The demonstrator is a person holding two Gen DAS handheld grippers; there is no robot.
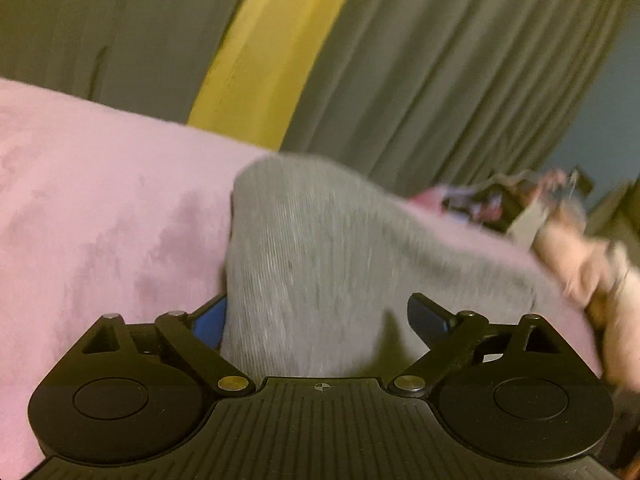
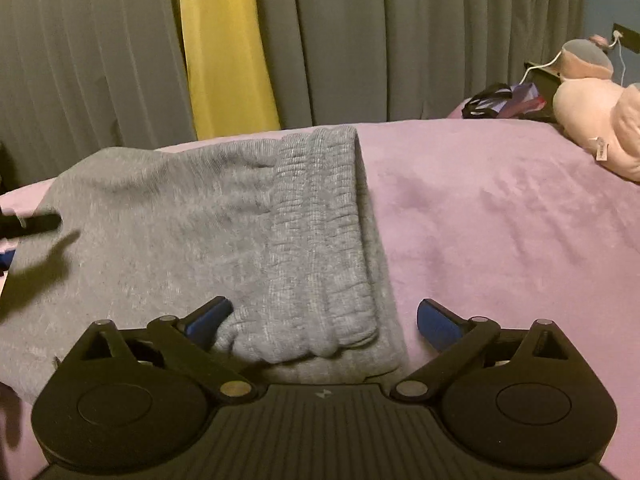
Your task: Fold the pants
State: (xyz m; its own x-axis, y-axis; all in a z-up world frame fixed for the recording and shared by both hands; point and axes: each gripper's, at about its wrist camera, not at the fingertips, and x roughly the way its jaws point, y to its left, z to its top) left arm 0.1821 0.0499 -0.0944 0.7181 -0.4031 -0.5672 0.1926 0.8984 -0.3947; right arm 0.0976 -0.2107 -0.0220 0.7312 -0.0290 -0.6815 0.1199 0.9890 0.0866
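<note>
A: Where are the pants [image 2: 224, 232]?
B: On the bed [image 2: 500, 216], waistband between the right hand-held gripper [image 2: 324, 320]'s spread fingers; the left hand-held gripper [image 1: 324, 320], fingers also apart, straddles grey cloth.
A: Advice?
B: Pinch both layers squarely. Open bed right of it; plush toy [image 2: 600, 128] far right.

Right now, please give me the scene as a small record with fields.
garment: grey pants, folded, ribbed waistband on top
surface: pink blanket
left gripper: open, grey fabric between the fingers
right gripper: open, astride the waistband end
behind: grey curtains, yellow strip
far right: pink plush toy
</note>
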